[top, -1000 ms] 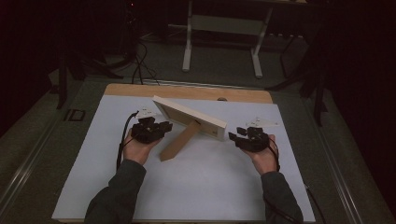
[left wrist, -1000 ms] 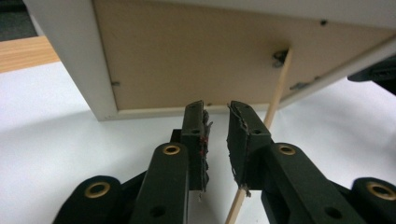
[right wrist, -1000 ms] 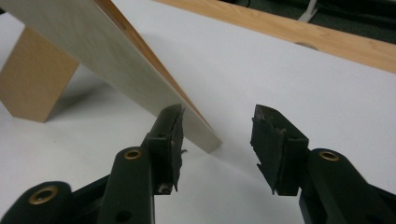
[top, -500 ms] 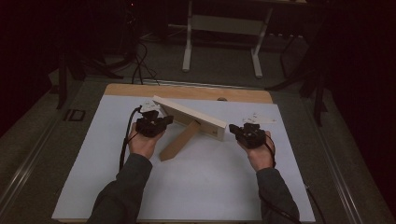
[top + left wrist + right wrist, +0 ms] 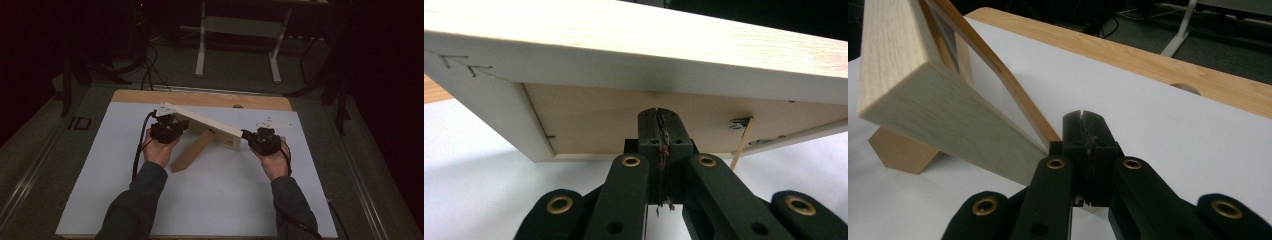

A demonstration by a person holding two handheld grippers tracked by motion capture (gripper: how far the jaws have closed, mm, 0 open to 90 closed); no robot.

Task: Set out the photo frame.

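A pale wooden picture frame (image 5: 202, 122) stands tilted on the white sheet (image 5: 225, 200), propped on its wooden back leg (image 5: 192, 150). My left gripper (image 5: 181, 126) is shut, with its tips against the frame's left end. In the left gripper view its pads (image 5: 659, 112) meet with nothing between them, right at the frame's brown back panel (image 5: 624, 120). My right gripper (image 5: 246, 134) is shut too, at the frame's right end. In the right gripper view its jaws (image 5: 1083, 116) are closed and empty beside the frame's lower corner (image 5: 908, 90), with the leg (image 5: 900, 150) behind.
The white sheet covers a wooden table whose bare far edge (image 5: 200, 97) has a round hole (image 5: 237, 106). A white metal stand (image 5: 237, 45) and cables (image 5: 147, 65) sit on the dark floor beyond. Open sheet lies in front of the frame.
Both hands have edged inward toward the ends of the frame and risen slightly. The frame itself stands as before.
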